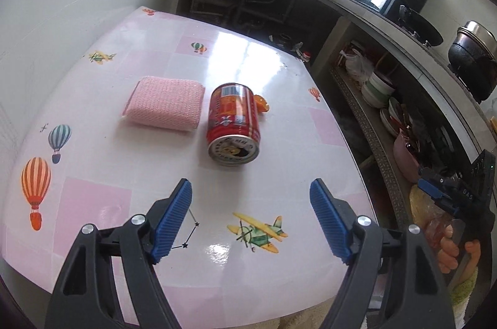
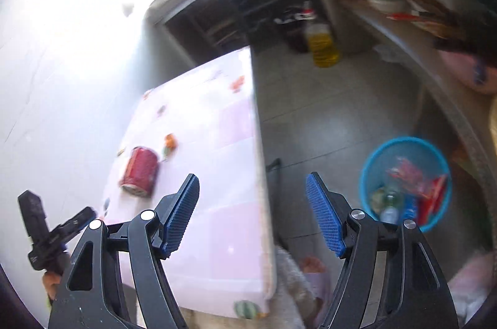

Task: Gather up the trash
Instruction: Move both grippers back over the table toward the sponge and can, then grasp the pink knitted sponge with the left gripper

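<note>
Tablecloth [image 1: 93,205] in pink and white squares, printed with balloons and little planes, covers the table under the left gripper [image 1: 250,217], which is angled down at it with both blue-padded jaws spread wide and nothing between them. To the left on the cloth lies a pink sponge [image 1: 164,107], flat. Just beside it on the right lies the red can [image 1: 233,124], tipped on its side with its silver top end turned toward the camera; the body carries orange and white print and a barcode at the far end. A small orange piece [image 1: 261,104] shows behind the can, touching or nearly touching it; what it is cannot be made out. At the right edge of the left wrist view, a hand [image 1: 456,248] grips the handle of the other tool.

The right gripper [image 2: 252,214] is also released, jaws wide and empty, tilted down over the table's right edge. Its picture is blurred. On the floor to the right stands a blue bin [image 2: 369,170], well apart from the table, already holding a bottle and red wrappers
</note>
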`<state>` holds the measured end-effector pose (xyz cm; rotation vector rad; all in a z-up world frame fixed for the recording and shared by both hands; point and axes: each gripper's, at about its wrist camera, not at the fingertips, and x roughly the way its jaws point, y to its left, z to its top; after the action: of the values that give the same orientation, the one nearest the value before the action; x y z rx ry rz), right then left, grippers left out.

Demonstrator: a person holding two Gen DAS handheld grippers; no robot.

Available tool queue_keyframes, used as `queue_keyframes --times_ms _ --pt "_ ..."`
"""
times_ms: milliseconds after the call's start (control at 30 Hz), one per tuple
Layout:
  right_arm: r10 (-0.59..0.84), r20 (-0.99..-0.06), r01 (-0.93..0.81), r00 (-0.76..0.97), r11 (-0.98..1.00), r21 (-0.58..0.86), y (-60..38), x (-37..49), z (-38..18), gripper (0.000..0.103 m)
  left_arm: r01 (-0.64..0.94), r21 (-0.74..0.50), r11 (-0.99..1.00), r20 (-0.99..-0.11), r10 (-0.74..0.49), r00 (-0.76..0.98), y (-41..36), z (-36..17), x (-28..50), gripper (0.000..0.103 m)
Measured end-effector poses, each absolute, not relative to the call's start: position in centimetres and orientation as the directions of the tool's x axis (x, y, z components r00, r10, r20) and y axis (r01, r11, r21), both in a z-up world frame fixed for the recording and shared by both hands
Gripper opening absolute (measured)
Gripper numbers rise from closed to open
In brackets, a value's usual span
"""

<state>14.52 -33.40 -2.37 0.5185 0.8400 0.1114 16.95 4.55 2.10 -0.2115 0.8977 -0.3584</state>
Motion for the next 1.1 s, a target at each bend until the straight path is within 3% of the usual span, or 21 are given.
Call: queue_keyframes --times_ms 300,433,733,933,1100 --pt "0.425 -0.707 -0.112 0.566 0.889 0.445 -24.2 22.8 -1.6 0.068 0.175 -0.388 0.905 -0.711 -0.414 0.568 7.1 0.4 17.2 0.076" --pt "0.483 -0.738 -0.129 0.470 0.865 0.484 -21.4 27.8 -3.1 0.057 0.179 -0.408 0.895 -0.701 -0.432 0.567 7.6 0.2 17.5 0.076" --pt "0.427 -0.825 -0.043 0.370 0.895 0.444 -18.4 35.7 -7.0 0.040 0.184 -0.427 0.885 -0.678 -0.448 0.583 9.0 -0.3 18.3 0.076" --pt "0.382 -0.855 -0.061 0.352 0.921 0.386 -17.1 37.1 -7.8 0.037 0.146 -0.381 0.913 -0.688 -0.386 0.614 11.1 0.7 22.3 0.076" --pt "0.360 -0.866 -0.089 0.346 0.932 0.352 -16.2 37.1 -7.9 0.037 0.149 -0.247 0.958 -0.737 -0.285 0.613 12.1 1.3 29.2 0.076"
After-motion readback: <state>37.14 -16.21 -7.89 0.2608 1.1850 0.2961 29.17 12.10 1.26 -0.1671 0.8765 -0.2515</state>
